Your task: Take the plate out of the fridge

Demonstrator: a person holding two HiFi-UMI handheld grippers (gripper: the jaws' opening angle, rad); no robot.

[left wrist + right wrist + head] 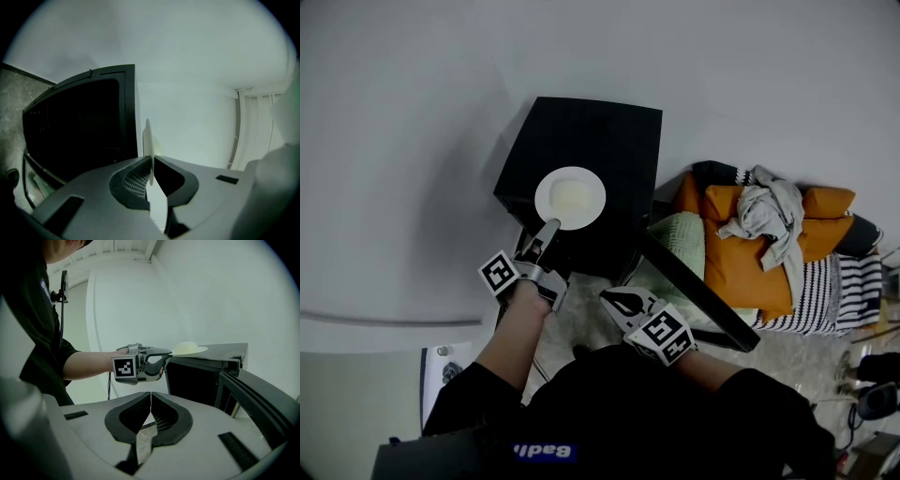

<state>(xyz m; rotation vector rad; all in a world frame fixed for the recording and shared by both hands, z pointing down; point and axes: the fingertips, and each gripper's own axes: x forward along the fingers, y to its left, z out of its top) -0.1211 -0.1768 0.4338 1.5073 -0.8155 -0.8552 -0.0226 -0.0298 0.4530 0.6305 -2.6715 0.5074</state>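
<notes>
Fingers [133, 180] of left gripper [151, 161]: grey, ribbed pads, closed on the thin rim of a white round plate [147, 136], which shows edge-on between them.
- White round plate: pale yellowish centre. It lies over the top of the fridge, outside the compartment. Whether it rests there or hangs just clear cannot be told.
- Left gripper, head view [549, 228]: reaches to the plate's near rim. Its black-and-white square-marker cube [499, 274] carries patterns only, no lettering.

Fingers [164, 420] of right gripper [151, 397]: tips pressed together, nothing between them.
- Right gripper: held low in front of the fridge, well apart from the plate. It has a marker cube [667, 335] of the same kind.

Black box-shaped fridge [600, 150]: stands against a white wall, interior dark. No brand or label is readable on it.
- Black fridge door [694, 281]: swung open toward the right.

Mottled grey floor [581, 323]: below the grippers.

Beside the open door, right:
- pale green cushion [680, 239]
- orange cushions [750, 253]
- crumpled grey cloth [764, 211], on top of the orange cushions
- black-and-white striped fabric [834, 291]

Person's black top [656, 412]: blue patch [542, 452] with white lettering, apparently beginning "Bad"; the rest is not legible.
</notes>
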